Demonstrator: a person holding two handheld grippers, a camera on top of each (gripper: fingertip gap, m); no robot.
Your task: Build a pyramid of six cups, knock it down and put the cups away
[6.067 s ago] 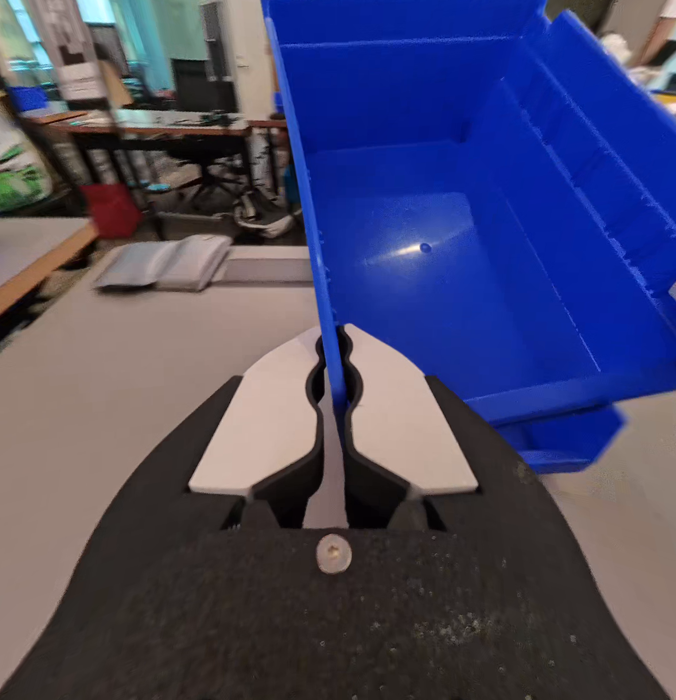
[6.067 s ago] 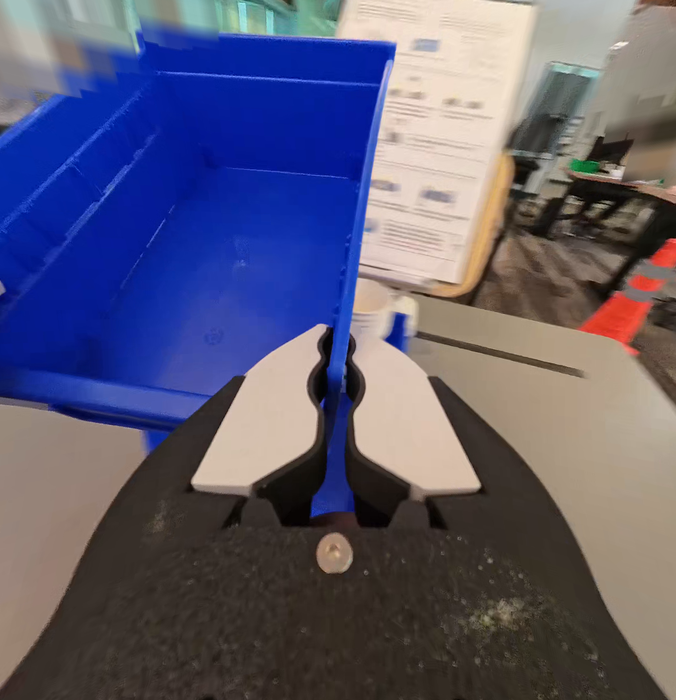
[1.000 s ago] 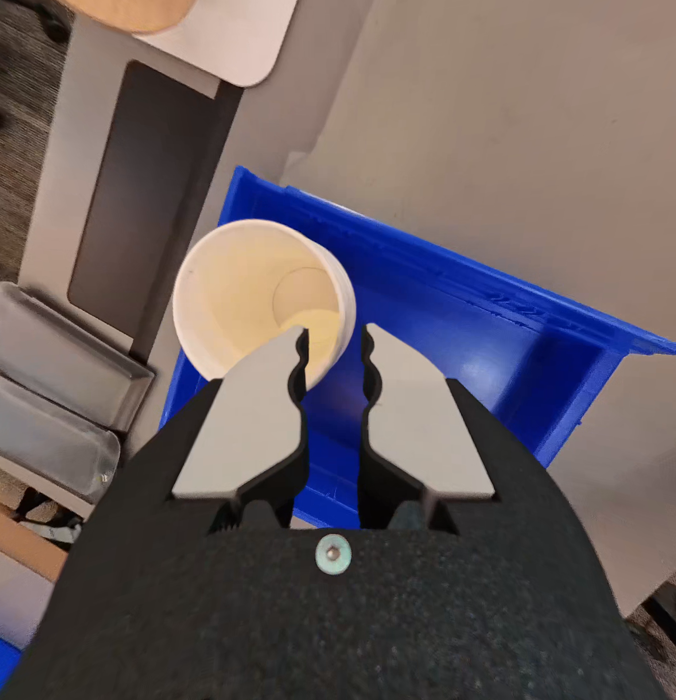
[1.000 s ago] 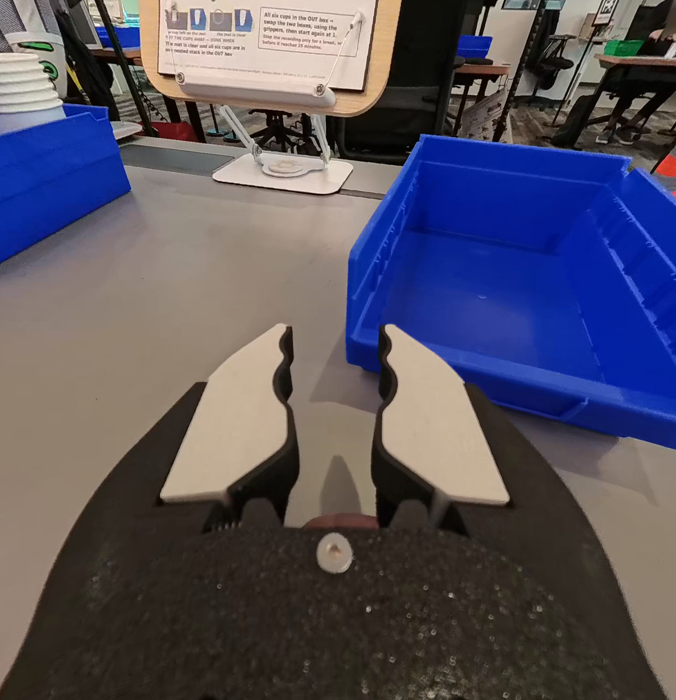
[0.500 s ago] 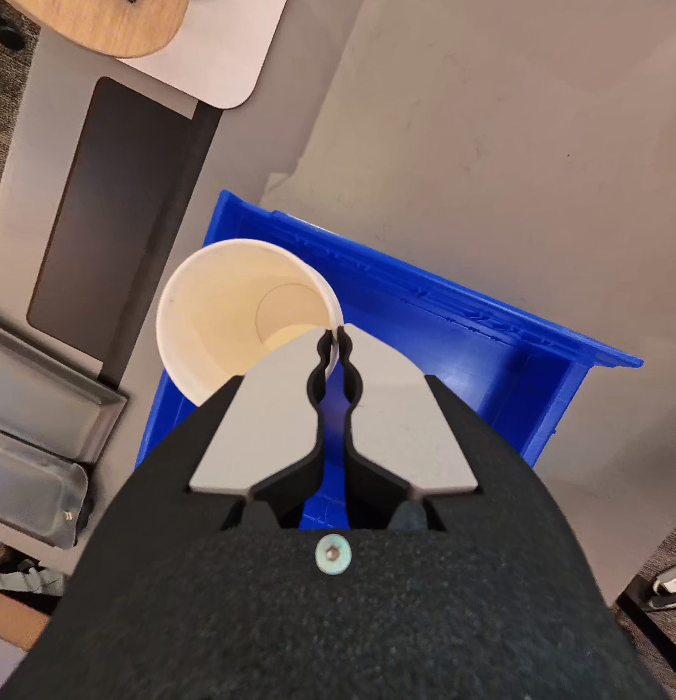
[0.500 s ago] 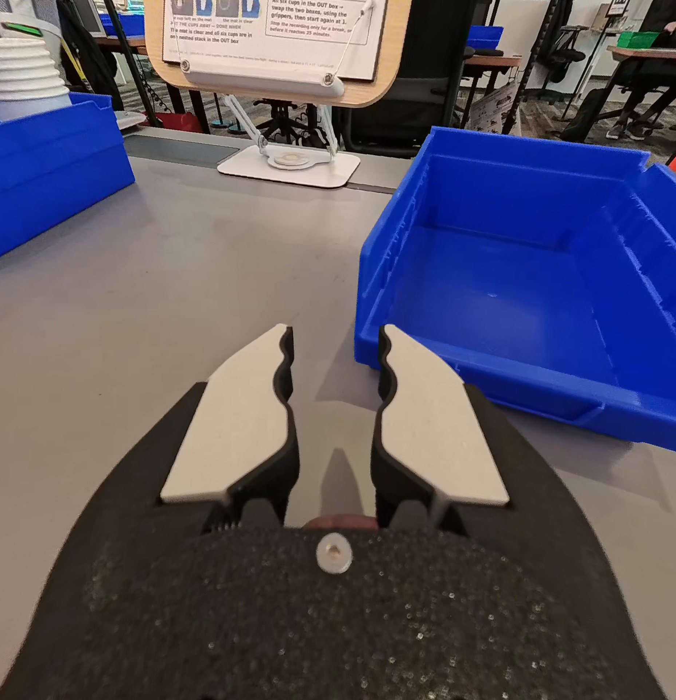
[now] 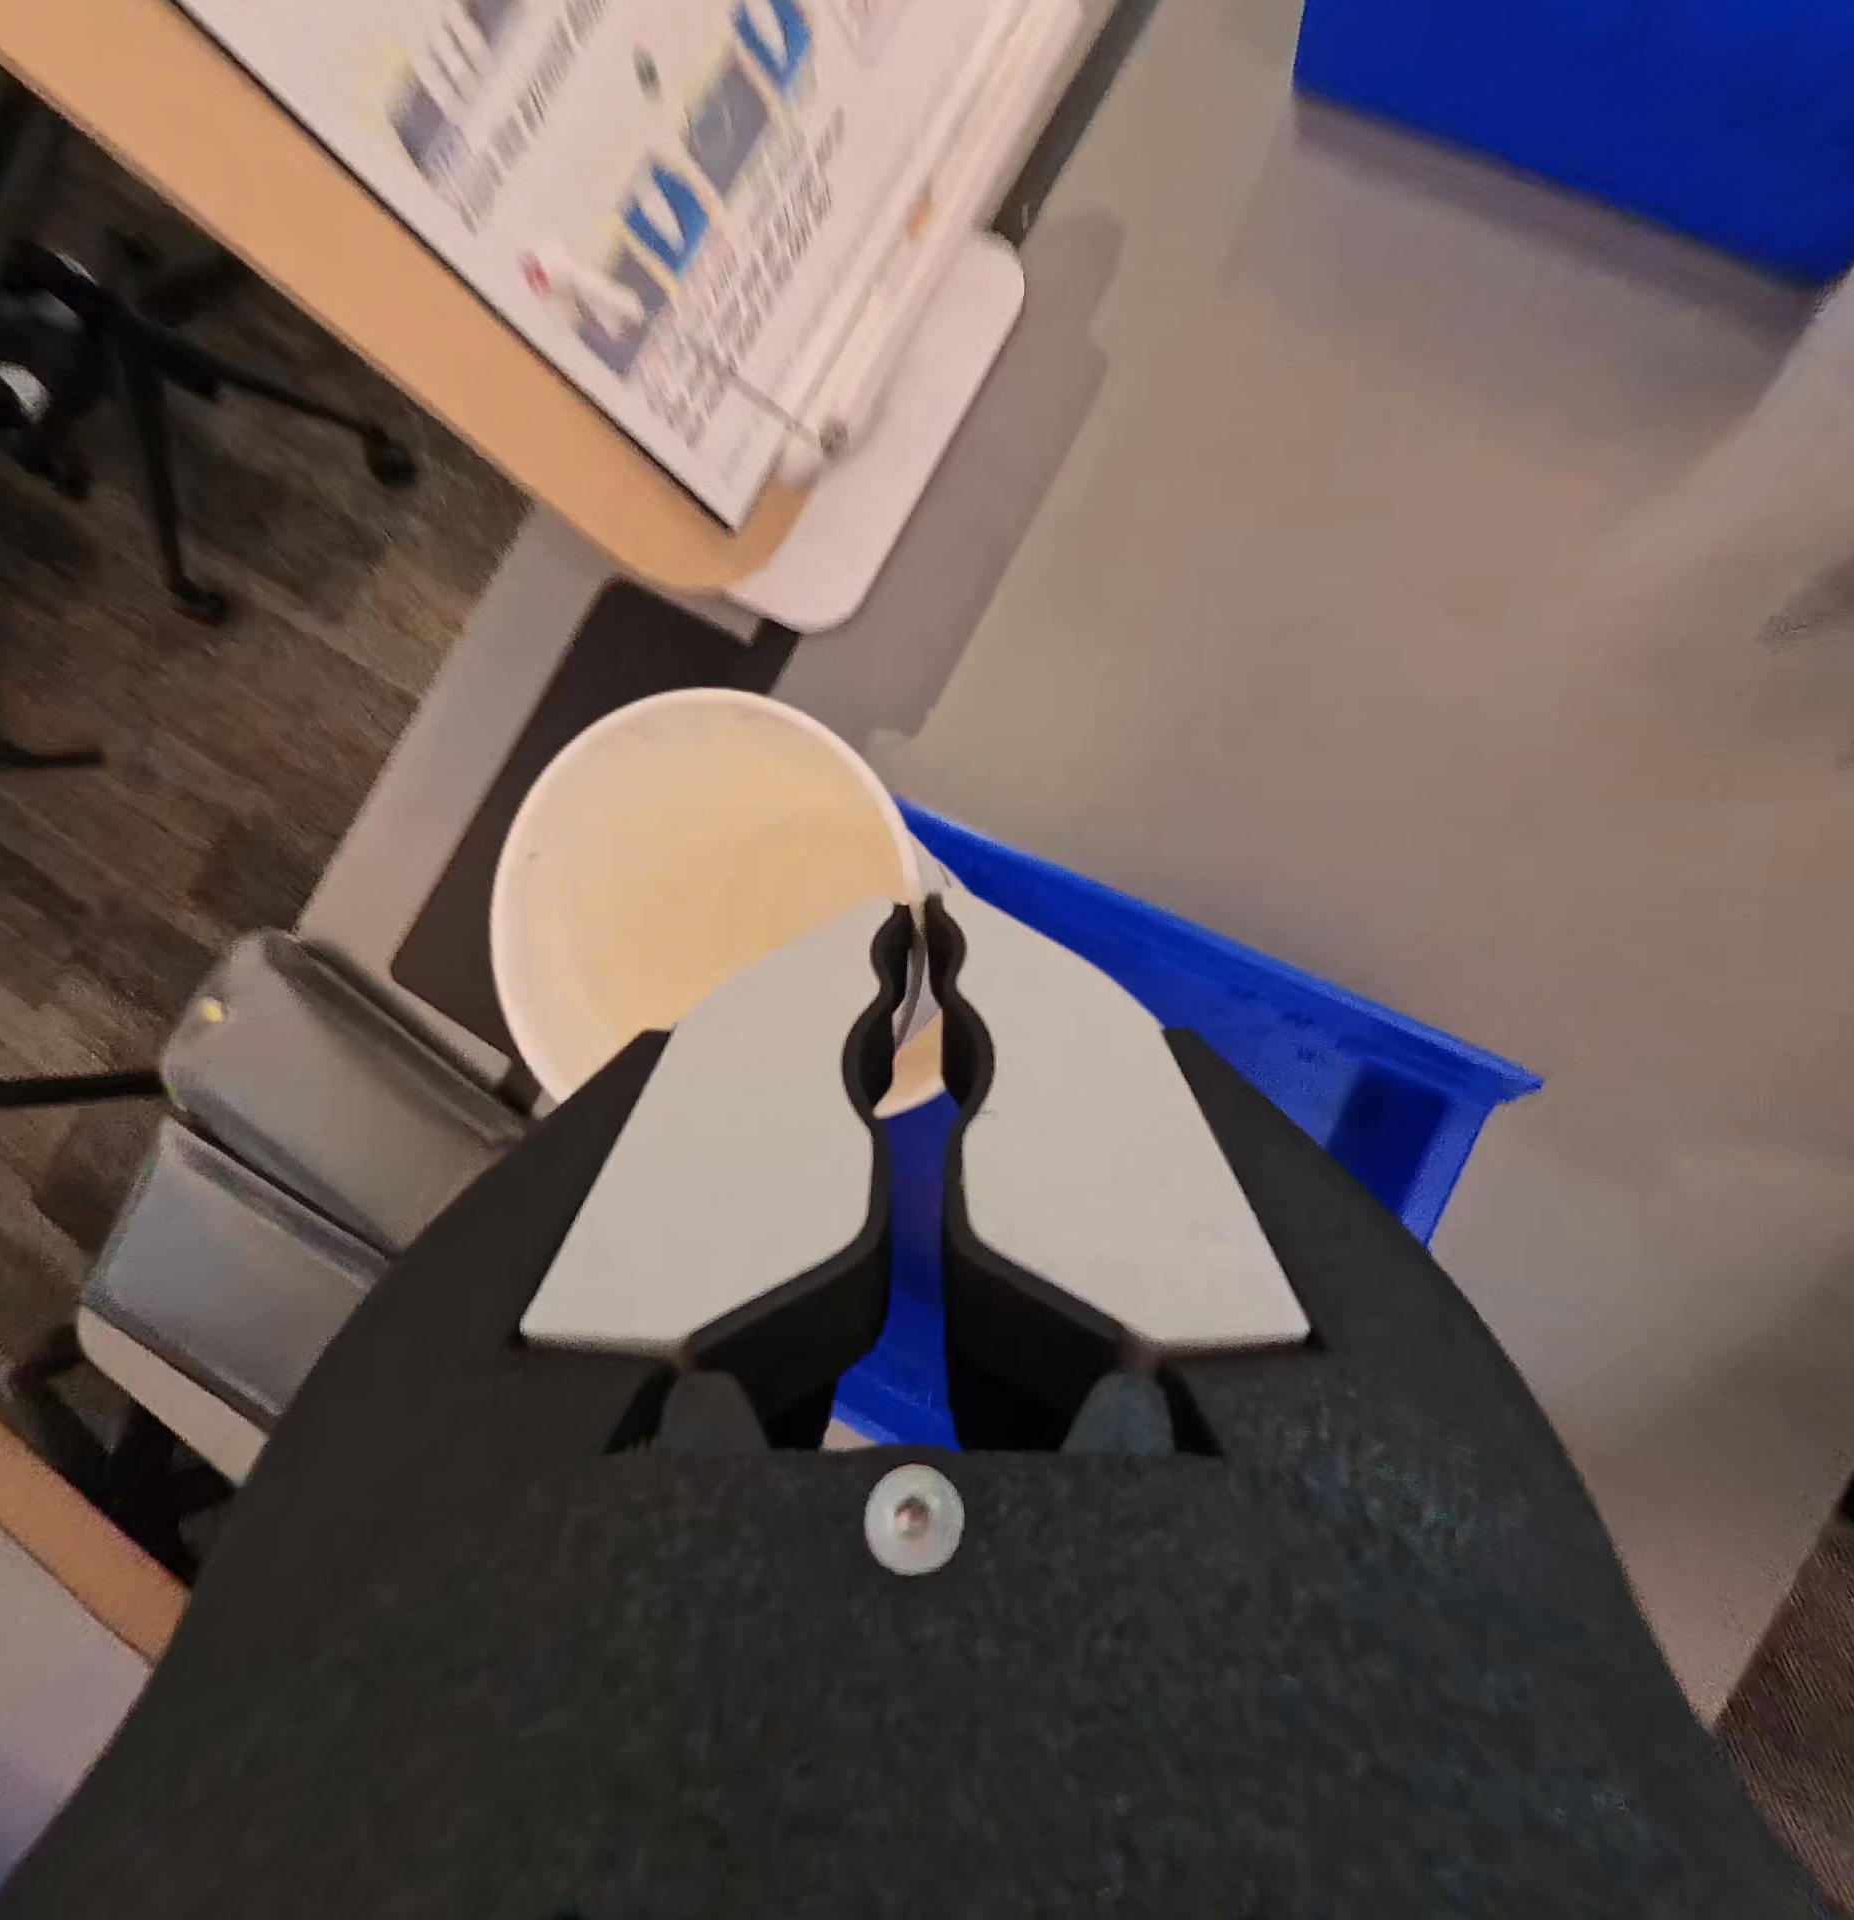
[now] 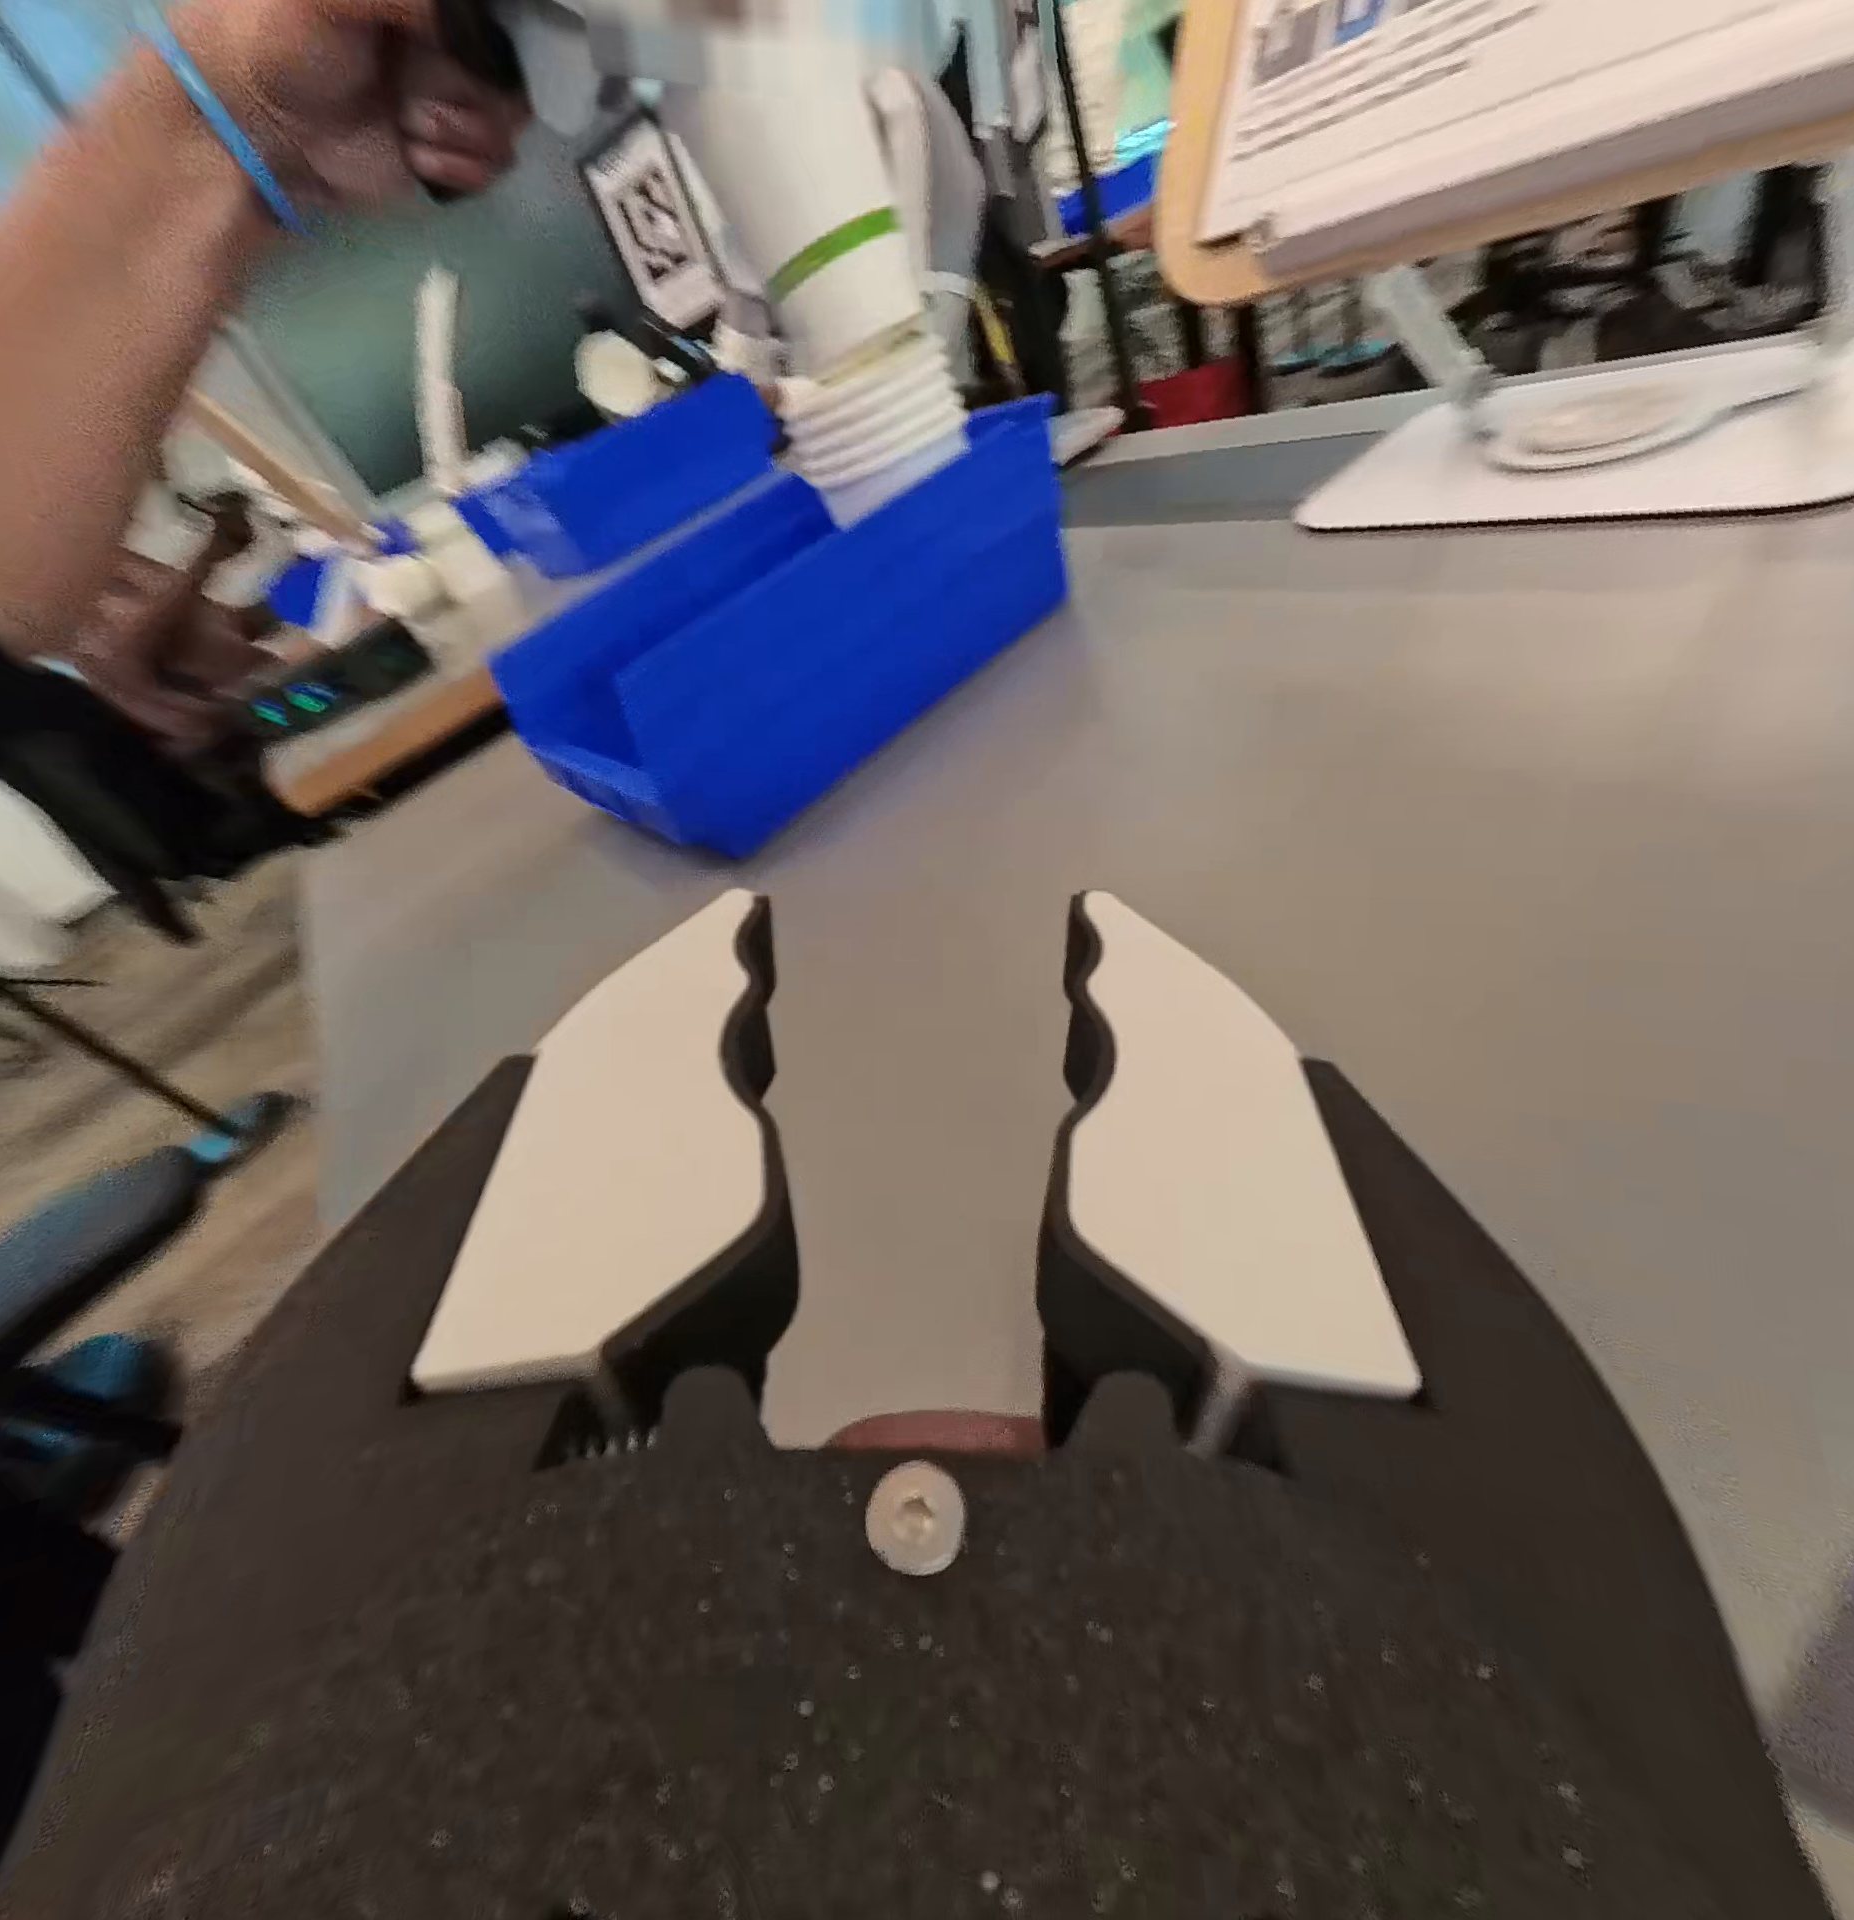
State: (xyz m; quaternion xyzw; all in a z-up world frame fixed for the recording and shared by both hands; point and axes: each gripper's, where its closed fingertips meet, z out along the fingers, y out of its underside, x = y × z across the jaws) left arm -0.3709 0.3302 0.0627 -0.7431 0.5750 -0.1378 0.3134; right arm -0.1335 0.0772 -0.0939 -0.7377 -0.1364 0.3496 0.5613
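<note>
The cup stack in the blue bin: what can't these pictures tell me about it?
- Cup count: right wrist view, stack motion-blurred.
- Stack's base: hidden behind the blue bin wall.
- Rest of stack: left wrist view, lifted cup and left gripper cover it.

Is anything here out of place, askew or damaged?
Nothing looks damaged or spilled. The left tool is shut on the rim of the top cup, lifting it out of the nested stack of cups in the blue bin. The right tool hangs open over the grey table.
</note>
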